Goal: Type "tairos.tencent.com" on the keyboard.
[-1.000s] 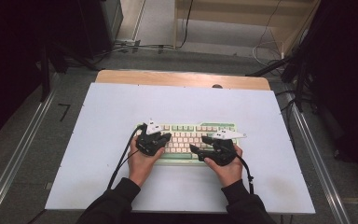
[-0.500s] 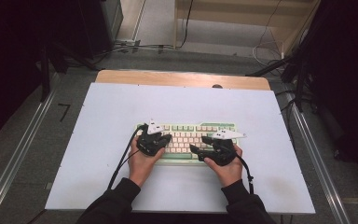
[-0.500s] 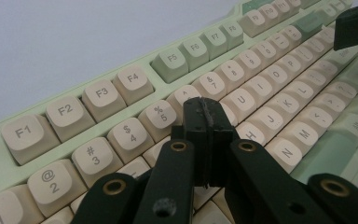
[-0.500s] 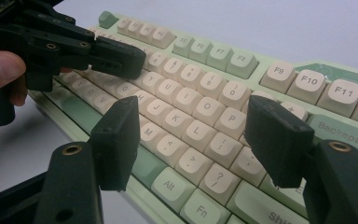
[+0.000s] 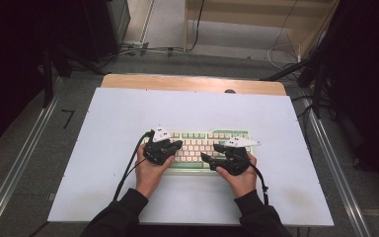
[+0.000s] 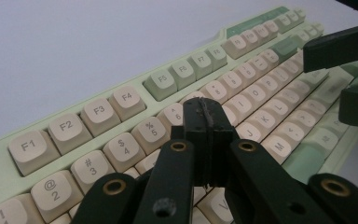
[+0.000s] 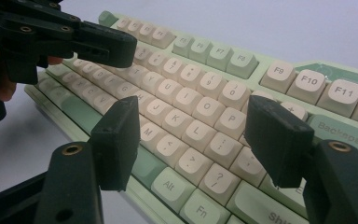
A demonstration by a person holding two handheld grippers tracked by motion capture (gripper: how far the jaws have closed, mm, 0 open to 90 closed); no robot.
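Little has changed over the last second. Compared with the two earlier high views, both hands are found in the same places over the keyboard (image 5: 200,150), and the keyboard itself has not shifted on the white bench (image 5: 128,113). It lies near the middle of the bench, toward the near edge, with its long side running left to right.

The left tongs (image 5: 173,146) are held over the left part of the keyboard. In the left gripper view the two jaws are pressed flat against each other with nothing between them, and their joined tip (image 6: 204,114) is poised over the number row, close to the 6 and 7 keys. Whether a key is actually touched cannot be told from these pictures.

The right tongs (image 5: 211,155) are held over the right part of the keyboard. In the right gripper view the jaws stand wide apart, empty, with the letter keys around L and P seen through the gap (image 7: 193,123); the left tongs are seen farther off at the upper left of that view.

Since no movement is seen, the work is judged to be paused at a pressing stage: the closed left tip is suited to poking a single key, while the open right tongs appear merely to be kept ready. No key is seen to be depressed.
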